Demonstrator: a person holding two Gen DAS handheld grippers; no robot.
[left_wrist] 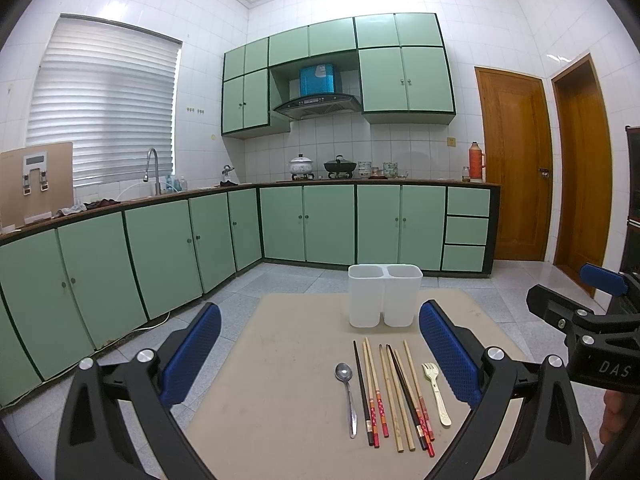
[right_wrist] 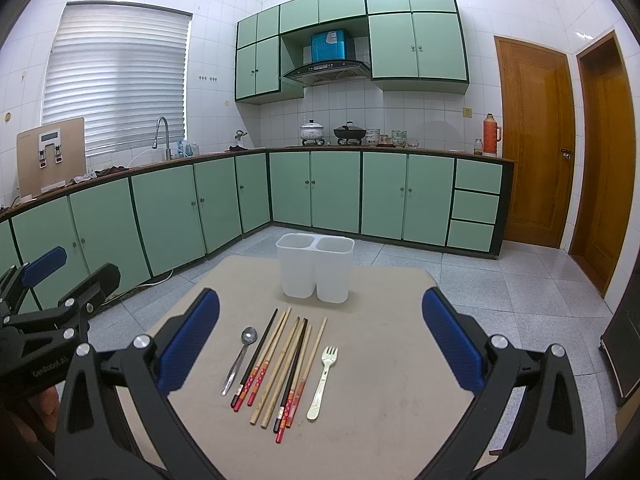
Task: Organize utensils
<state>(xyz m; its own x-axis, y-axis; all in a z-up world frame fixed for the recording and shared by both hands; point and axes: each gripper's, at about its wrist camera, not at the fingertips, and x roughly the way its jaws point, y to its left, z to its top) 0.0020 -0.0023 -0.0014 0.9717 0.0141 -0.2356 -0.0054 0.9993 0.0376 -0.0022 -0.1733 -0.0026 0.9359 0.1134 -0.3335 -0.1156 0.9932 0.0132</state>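
Closest to me, the left gripper point(left_wrist: 320, 354) hangs above the near edge of the beige table point(left_wrist: 280, 360) with its blue-padded fingers point(left_wrist: 192, 354) spread wide and nothing between them. The right gripper point(right_wrist: 320, 344) hovers beside it, equally spread and empty; from the left wrist view its black frame juts in at the right edge.

On the table, just beyond both tools, the utensils lie in a row, handles toward me. A metal spoon point(left_wrist: 347, 394) sits at the left end, then a bundle of chopsticks point(left_wrist: 394, 392), some dark with red patterned ends, some plain wood, a few crossing one another. A pale plastic fork point(left_wrist: 435, 390) closes the row on the right, slightly apart from the chopsticks.

Farther back, near the table's far edge, stands a white two-compartment holder point(left_wrist: 384, 296), upright; I cannot tell what, if anything, is inside.

Beyond the table, grey floor tiles run to green cabinets point(left_wrist: 320, 224) under a counter carrying pots point(left_wrist: 302, 165) and an orange thermos point(left_wrist: 476, 162). Two wooden doors point(left_wrist: 516, 164) stand at right.
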